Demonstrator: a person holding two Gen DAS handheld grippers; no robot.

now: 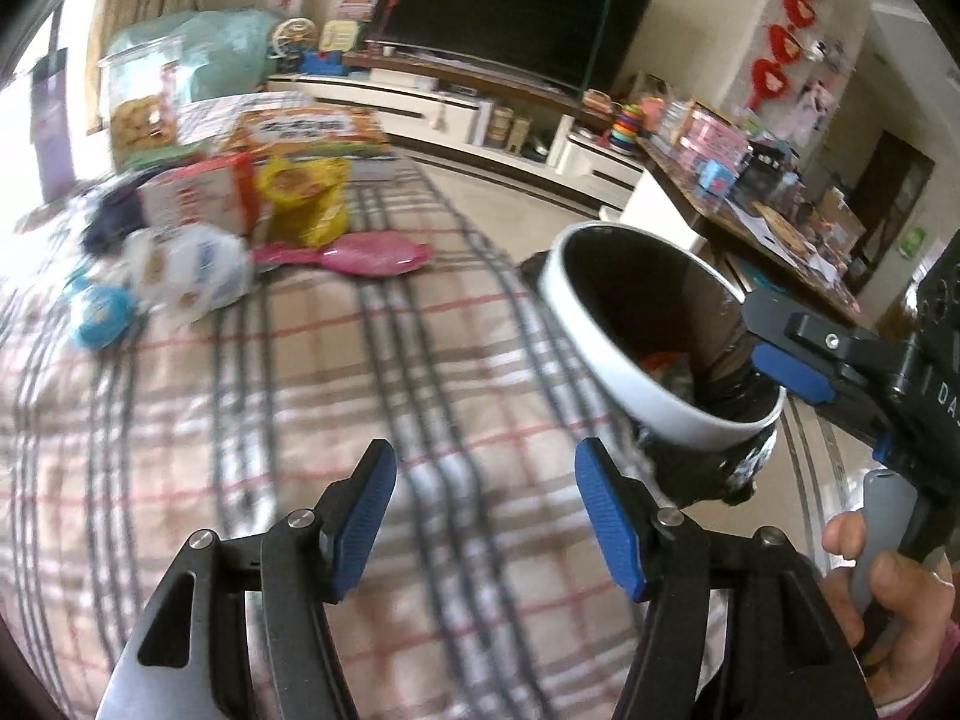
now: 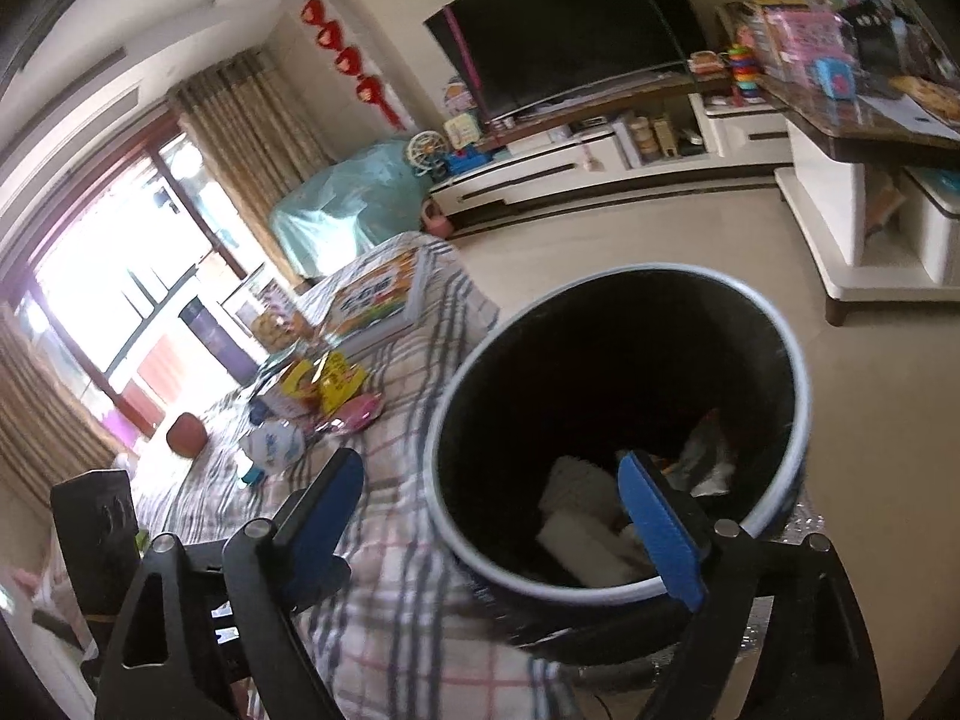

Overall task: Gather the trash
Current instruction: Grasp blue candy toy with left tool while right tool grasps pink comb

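A white-rimmed trash bin (image 1: pixel 606 324) with a black liner stands at the right edge of the plaid-covered table (image 1: pixel 252 420); it holds white paper and wrappers (image 2: pixel 576 516). My left gripper (image 1: pixel 486 516) is open and empty above the plaid cloth, left of the bin. My right gripper (image 2: pixel 498 516) is open, one finger (image 2: pixel 660 534) inside the bin (image 2: pixel 618 420) and the other outside its rim; it also shows in the left wrist view (image 1: pixel 780 360). Trash lies at the table's far end: a pink wrapper (image 1: pixel 372 255), a yellow bag (image 1: pixel 309 198), a white packet (image 1: pixel 186 270), a blue item (image 1: pixel 99 312).
A red-and-white box (image 1: pixel 198 198), a large printed box (image 1: pixel 306 126) and a clear jar (image 1: pixel 141 102) stand behind the trash. A TV (image 1: pixel 510 6) on a low cabinet lines the far wall. A cluttered counter (image 1: pixel 774 204) stands right of the bin.
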